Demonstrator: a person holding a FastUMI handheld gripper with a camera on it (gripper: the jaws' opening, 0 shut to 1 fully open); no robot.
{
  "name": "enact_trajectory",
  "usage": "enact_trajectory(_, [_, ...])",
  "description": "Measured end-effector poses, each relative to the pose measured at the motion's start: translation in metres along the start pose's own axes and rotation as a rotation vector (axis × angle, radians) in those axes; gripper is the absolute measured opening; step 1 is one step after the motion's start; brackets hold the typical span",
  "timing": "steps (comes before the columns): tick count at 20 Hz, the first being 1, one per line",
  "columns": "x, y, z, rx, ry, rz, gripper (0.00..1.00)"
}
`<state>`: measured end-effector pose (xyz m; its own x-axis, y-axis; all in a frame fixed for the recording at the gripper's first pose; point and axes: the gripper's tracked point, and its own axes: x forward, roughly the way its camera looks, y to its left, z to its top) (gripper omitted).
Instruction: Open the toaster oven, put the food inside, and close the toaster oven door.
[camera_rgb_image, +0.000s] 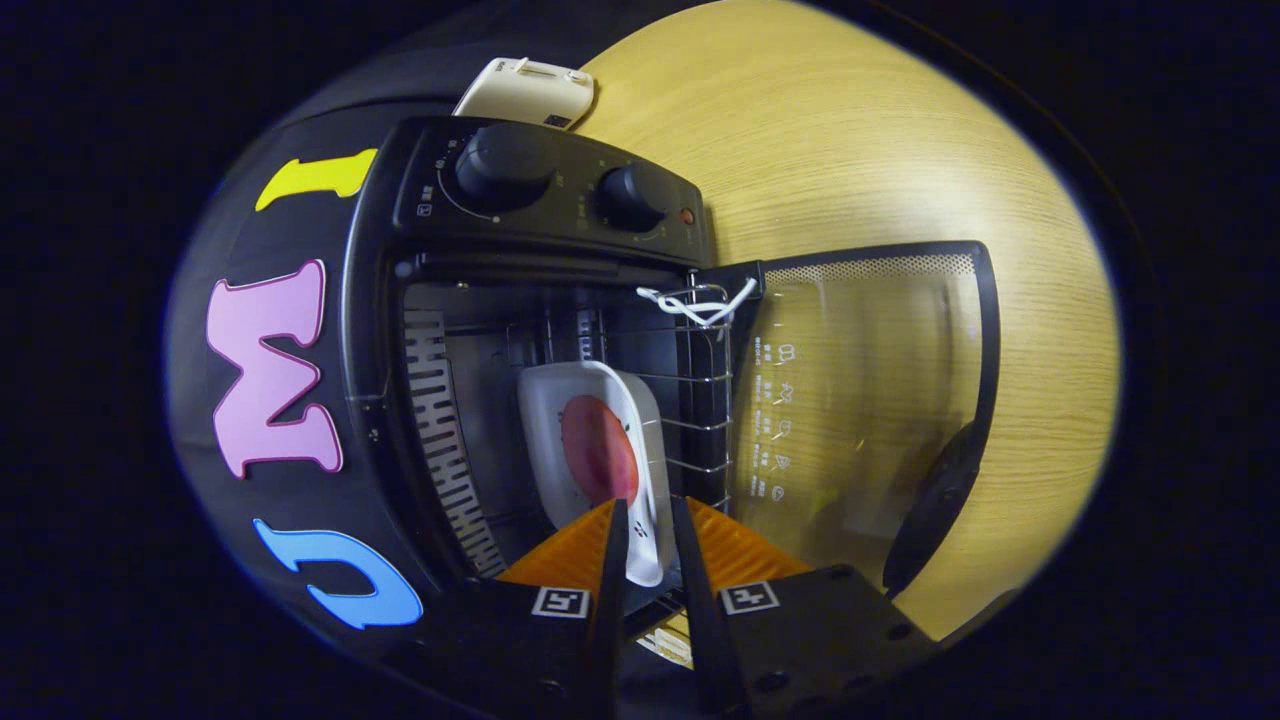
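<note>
The tool (650, 515) grips the white plate's (640, 480) rim, red food (598, 450) aboard, inside the open toaster oven (540, 330). Next, probably: release, then swing the door (870, 400) at three o'clock closed.

Matt black toaster oven (560, 200), glossy glass door (860, 400), thin metal wire rack (700, 400), smooth wood-grain table (880, 150).

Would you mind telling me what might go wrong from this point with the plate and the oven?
The gripper pinches just the near rim of the white plate, which looks tilted, so the red food could slide off. The plate may also catch on the wire rack. The glass door remains open.
</note>
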<state>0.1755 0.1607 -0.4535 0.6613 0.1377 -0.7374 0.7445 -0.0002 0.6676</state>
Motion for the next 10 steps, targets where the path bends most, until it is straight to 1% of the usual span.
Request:
enact_trajectory(3, [-0.007,-0.007,-0.001,-0.011,0.019,-0.015,0.54])
enact_trajectory(5, [-0.015,-0.011,0.002,-0.008,0.049,-0.018,0.78])
enact_trajectory(6, [-0.015,-0.014,-0.003,-0.021,0.057,-0.025,1.0])
enact_trajectory(10, [-0.035,-0.015,-0.005,-0.046,0.096,-0.02,0.99])
